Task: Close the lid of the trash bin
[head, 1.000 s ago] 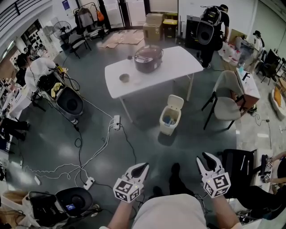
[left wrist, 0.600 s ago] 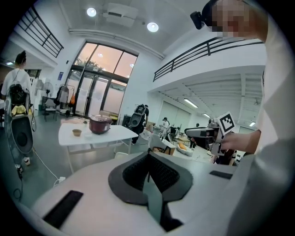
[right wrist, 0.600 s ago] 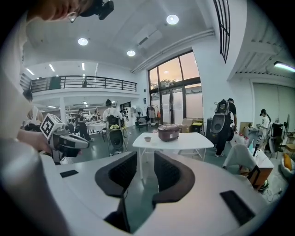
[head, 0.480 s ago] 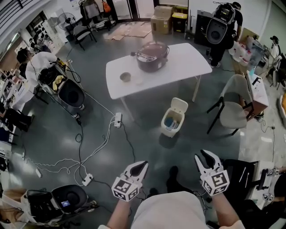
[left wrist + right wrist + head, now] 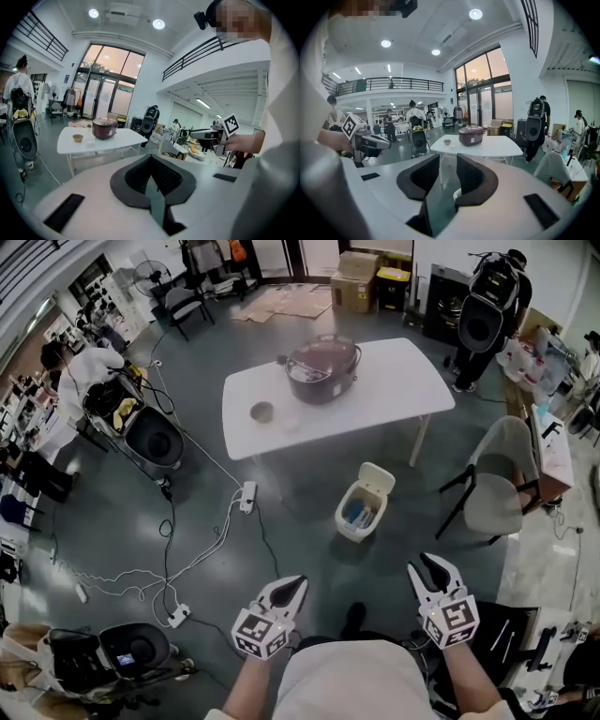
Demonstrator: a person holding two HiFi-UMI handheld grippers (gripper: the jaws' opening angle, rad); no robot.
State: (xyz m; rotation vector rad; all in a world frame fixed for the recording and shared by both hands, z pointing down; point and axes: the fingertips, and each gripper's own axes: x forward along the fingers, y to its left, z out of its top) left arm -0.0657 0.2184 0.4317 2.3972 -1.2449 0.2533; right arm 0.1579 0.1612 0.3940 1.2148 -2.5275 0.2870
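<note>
Fingers of the left gripper (image 5: 292, 583) are pressed together; those of the right gripper (image 5: 427, 564) stand spread and empty. In the head view both hover low, well apart from the small cream plastic trash bin (image 5: 359, 512). It stands on the grey floor (image 5: 309, 559) just beside the white rectangular table (image 5: 394, 381), its flip lid (image 5: 377, 478) raised. White cables (image 5: 202, 554) trail at the left and a grey chair (image 5: 497, 479) stands at the right. The left gripper view shows the tips meeting, with the table beyond. The right gripper view shows a gap with a white sliver (image 5: 457, 193) low in it, too little to identify.
</note>
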